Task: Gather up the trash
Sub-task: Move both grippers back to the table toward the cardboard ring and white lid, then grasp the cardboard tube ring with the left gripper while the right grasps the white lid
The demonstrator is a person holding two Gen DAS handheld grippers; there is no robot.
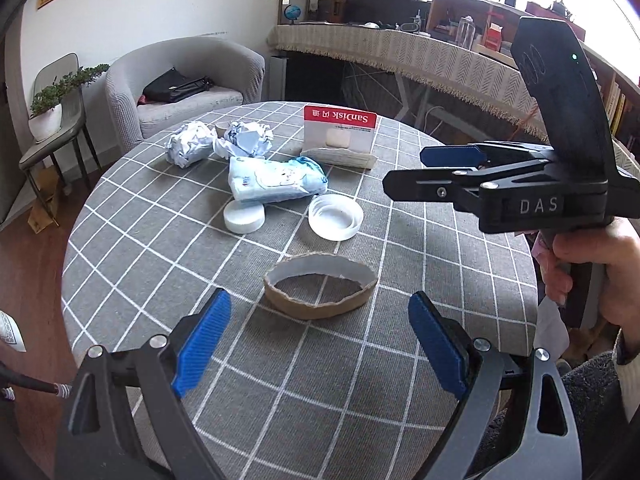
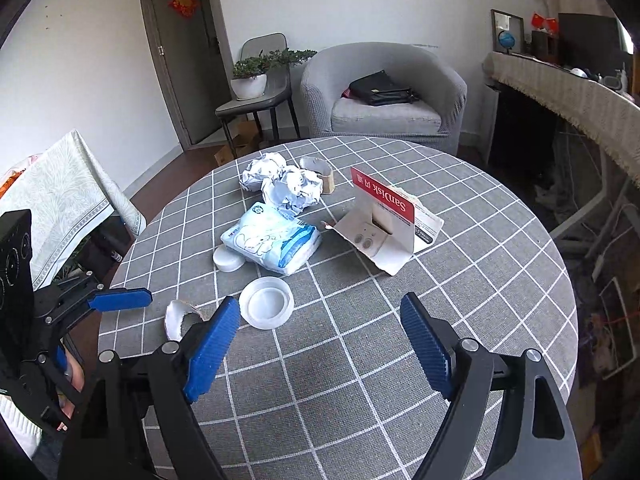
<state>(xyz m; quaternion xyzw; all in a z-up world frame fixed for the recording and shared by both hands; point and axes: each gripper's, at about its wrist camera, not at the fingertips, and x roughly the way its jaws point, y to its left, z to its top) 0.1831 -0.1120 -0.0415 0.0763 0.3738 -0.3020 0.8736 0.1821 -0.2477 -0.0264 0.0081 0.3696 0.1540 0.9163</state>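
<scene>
Both claws wide open, empty. Left gripper (image 1: 316, 344) lines up w/ cardboard ring (image 1: 320, 290), lower center; prob crushes or skids away if pinched.

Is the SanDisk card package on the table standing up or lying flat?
Standing up. The SanDisk package rests on its lower edge on the checked tablecloth, its red header raised and its flaps splayed out behind.

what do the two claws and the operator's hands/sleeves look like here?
Both claws, left claw and right claw, are black frames with silver pivot bolts and ribbed blue finger pads. The right one's body reads "DAS" and carries a black upright plate with a green LED. The bare right hand shows a cream cuff under a grey sleeve.
</scene>
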